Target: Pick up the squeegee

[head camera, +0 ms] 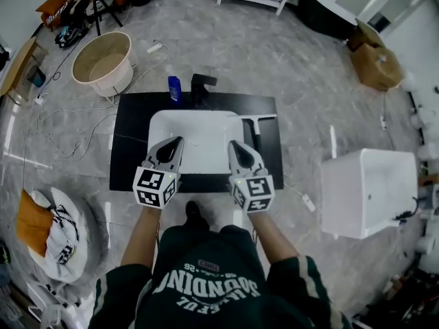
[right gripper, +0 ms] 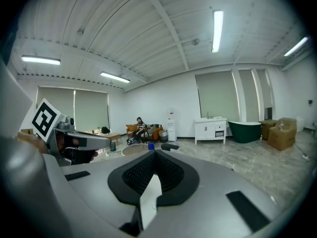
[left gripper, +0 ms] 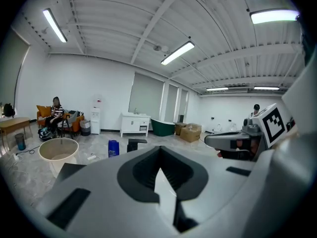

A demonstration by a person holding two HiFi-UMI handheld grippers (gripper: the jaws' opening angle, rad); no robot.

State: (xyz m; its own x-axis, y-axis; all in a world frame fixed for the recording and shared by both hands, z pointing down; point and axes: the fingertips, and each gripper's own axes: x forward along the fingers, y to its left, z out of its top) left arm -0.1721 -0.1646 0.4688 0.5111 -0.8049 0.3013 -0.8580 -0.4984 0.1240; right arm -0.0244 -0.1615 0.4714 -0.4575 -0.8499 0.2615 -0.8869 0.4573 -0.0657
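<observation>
The squeegee [head camera: 256, 124] lies on the black countertop [head camera: 130, 142] just right of the white sink basin [head camera: 195, 132], its pale blade crosswise and its dark handle pointing toward me. My left gripper [head camera: 178, 143] hovers over the basin's near left part, shut and empty. My right gripper [head camera: 233, 145] is over the basin's near right edge, a little short and left of the squeegee handle, also shut with nothing in it. In the left gripper view the left gripper [left gripper: 159, 157] has its tips meeting. The right gripper view shows the same of the right gripper [right gripper: 154, 155]. Neither gripper view shows the squeegee.
A black faucet [head camera: 203, 84] and a blue bottle [head camera: 175, 88] stand at the counter's far edge. A beige round tub [head camera: 103, 64] sits far left on the floor and a white box [head camera: 367, 190] to the right. Cables trail across the floor at left. A seated person [head camera: 72, 2] is far off.
</observation>
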